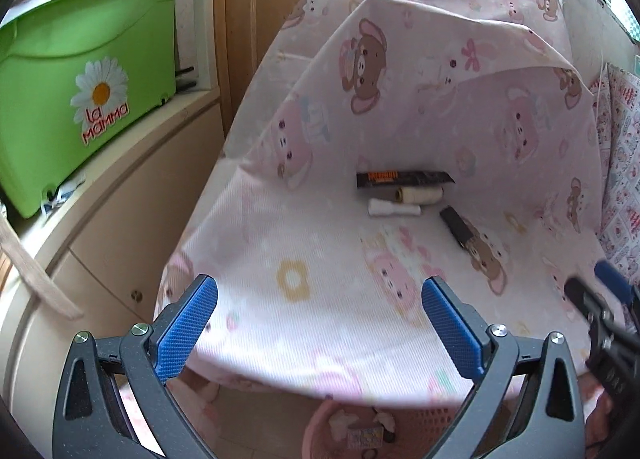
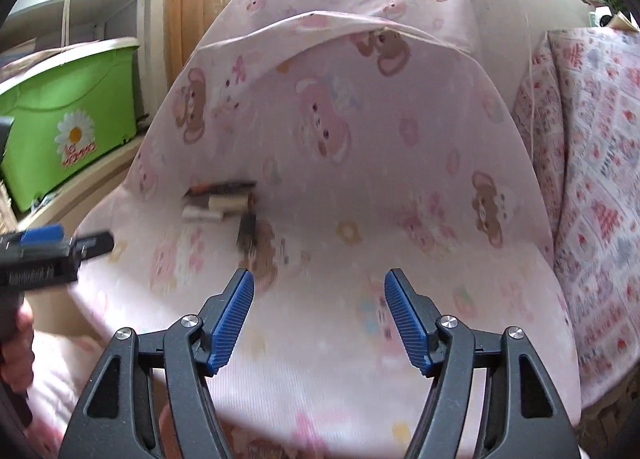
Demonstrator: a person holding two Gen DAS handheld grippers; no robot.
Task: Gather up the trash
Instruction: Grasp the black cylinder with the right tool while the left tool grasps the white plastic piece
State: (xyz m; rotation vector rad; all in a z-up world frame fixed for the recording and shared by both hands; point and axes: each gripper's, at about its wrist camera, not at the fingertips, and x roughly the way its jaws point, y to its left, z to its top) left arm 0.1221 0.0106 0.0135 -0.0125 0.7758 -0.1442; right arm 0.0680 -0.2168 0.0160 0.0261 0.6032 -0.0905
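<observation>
Left tongs point(image 1: 320, 323) and right tongs point(image 2: 319, 317) both stood apart w/ nothing between, over the near edge of the pink bear-print cloth-covered surface point(image 1: 320, 259). Farther in, approx mid-surface by the raised cloth fold: long black wrapper point(image 1: 404, 179), cream thread spool point(image 1: 420, 195), small white roll point(image 1: 394, 210), short black packet point(image 1: 456, 225).

Green plastic tub point(image 1: 80, 71), at about ten o'clock in the left wrist view: a daisy sticker point(image 1: 100, 99) on its side is reading "la mamma" in red letters outlined white. The same sticker is showing at nine o'clock in the right wrist view, blurred. Black wrapper point(image 1: 404, 179) on the pink sheet is carrying orange print, too small to read.
</observation>
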